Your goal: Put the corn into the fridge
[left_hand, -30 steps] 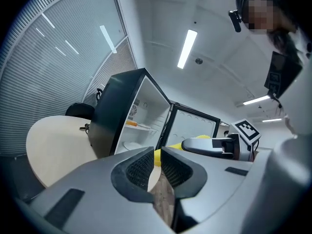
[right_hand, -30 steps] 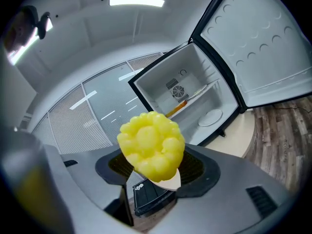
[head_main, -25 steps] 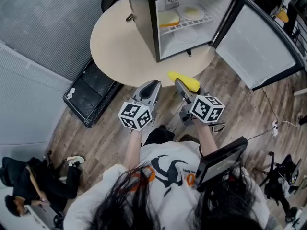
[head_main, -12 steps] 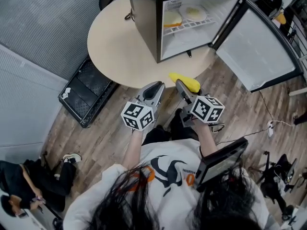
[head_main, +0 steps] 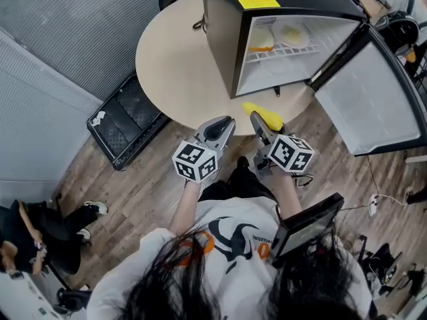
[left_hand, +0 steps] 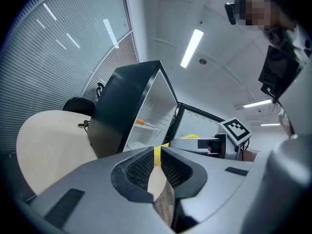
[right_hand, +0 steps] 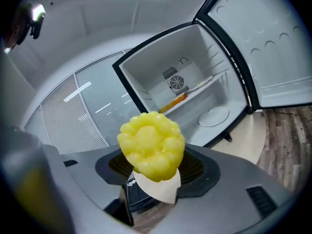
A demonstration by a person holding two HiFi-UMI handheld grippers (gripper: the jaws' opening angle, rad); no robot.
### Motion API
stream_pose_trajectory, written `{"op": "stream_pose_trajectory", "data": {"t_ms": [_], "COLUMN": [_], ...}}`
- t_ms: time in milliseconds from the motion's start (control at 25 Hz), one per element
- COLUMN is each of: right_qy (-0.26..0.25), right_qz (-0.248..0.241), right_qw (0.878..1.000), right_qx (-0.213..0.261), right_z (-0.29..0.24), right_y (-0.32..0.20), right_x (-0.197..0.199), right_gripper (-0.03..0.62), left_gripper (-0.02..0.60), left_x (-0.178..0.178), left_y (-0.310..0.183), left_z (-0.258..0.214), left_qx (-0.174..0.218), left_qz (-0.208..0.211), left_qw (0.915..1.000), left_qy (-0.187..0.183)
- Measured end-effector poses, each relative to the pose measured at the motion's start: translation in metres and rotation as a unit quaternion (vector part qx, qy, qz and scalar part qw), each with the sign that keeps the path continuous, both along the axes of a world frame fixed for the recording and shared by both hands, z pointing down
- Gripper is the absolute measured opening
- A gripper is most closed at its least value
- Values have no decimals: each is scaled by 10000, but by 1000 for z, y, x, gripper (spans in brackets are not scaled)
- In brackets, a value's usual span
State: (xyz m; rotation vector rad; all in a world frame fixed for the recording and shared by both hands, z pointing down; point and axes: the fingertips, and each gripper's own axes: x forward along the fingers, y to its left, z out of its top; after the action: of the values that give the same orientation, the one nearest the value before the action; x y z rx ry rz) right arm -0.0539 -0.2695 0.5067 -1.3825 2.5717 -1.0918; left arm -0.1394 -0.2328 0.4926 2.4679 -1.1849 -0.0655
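— Where's the corn [right_hand: 151,143]?
— Clamped in the right gripper [right_hand: 152,168], outside the open mini fridge [head_main: 220,39], by the edge of the round table [head_main: 173,65].
— And the left gripper [left_hand: 155,162]?
— Jaws nearly together, nothing between them.

A knobbly yellow corn [right_hand: 152,145] cob sits clamped in the right gripper's [right_hand: 153,175] jaws, tip forward. The black fridge [head_main: 217,39] stands on the round counter [head_main: 173,65], door wide open.

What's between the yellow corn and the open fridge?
Only a bare strip of the round table, which the fridge stands on. The head view shows it; nothing blocks the corn's way.
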Motion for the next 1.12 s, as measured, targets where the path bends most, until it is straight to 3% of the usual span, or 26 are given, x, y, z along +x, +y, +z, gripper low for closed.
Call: {"op": "stream_pose_trajectory", "data": {"t_ms": [240,720,1120], "right_qy": [471,932,1748], "right_qz": [-117,-554,-1171], "right_qw": [9988,9939,9749], "right_qx": [93,194,734], "right_z": [12,52,77], "right_y": [-45,-136,-190], "right_x": [13,36,16], "right_gripper": [255,255,255], "left_gripper": [38,39,38], "left_x": [13,59,71], "left_y": [-35,-98,-117], "left_z": [5,30,46], "left_qx": [-80,-368,-565], "left_qz": [-107,-111,-300], "left_qw": [9999,9989,9976], "left_qy": [-98,-270,-278]}}
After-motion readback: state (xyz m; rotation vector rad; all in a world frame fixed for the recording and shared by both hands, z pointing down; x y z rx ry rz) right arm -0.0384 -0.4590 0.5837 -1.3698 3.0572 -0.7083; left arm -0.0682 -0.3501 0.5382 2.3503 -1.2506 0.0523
